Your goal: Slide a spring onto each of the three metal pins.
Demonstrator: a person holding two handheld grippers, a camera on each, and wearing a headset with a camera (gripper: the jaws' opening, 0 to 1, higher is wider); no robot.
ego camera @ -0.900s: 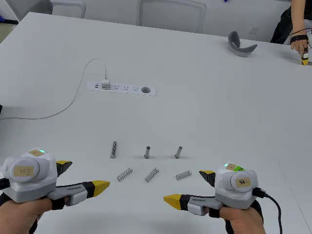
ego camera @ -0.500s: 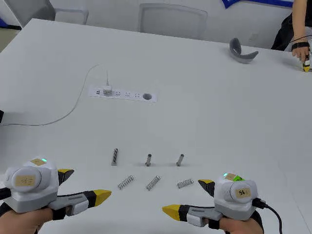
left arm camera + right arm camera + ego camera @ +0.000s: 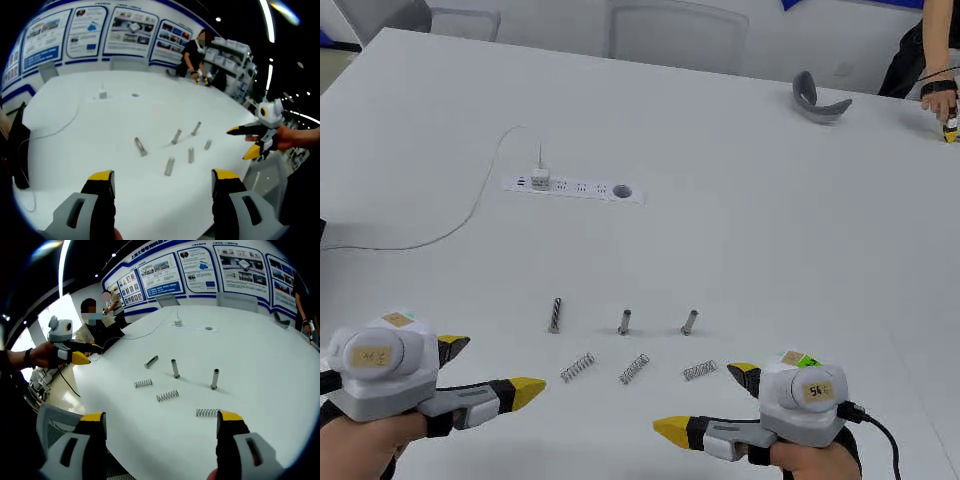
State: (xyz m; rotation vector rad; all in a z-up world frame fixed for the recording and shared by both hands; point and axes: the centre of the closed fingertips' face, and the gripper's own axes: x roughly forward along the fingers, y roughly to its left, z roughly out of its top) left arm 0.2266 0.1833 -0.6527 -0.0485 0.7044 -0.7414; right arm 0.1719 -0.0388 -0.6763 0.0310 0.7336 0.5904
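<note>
On the white desk [image 3: 800,230] three pins [image 3: 624,321] stand in a row across the head view, a little below its centre, each one apart from the next. The left pin [image 3: 554,314] looks darker and ridged along its length, and in the right gripper view it leans more than the other two. Three springs [image 3: 634,368] lie flat on the desk, one at 6 o'clock of each pin, near it but not touching it, so every pin is bare.

The left gripper [image 3: 490,366] is held over the desk at 8 o'clock of the springs. Its fingers [image 3: 101,176] point toward 3 o'clock in the head view; they are released, wide apart, and grasp nothing. The right gripper [image 3: 707,400] is at 5 o'clock of the springs and points toward 9 o'clock. Its fingers are also released and empty, and the tip of the farther finger is near the right spring [image 3: 699,370], apart from it. In each gripper view the pins and springs lie on the desk between and beyond the two yellow tips, with the other gripper at the side.

A power strip [image 3: 572,186] lies at 12 o'clock of the pins, well apart from them, and a cable [image 3: 470,212] runs from it toward 9 o'clock. A grey curved thing [image 3: 818,100] rests near the far edge at 1 o'clock, and another person's hand [image 3: 938,100] is at the far corner at 2 o'clock
</note>
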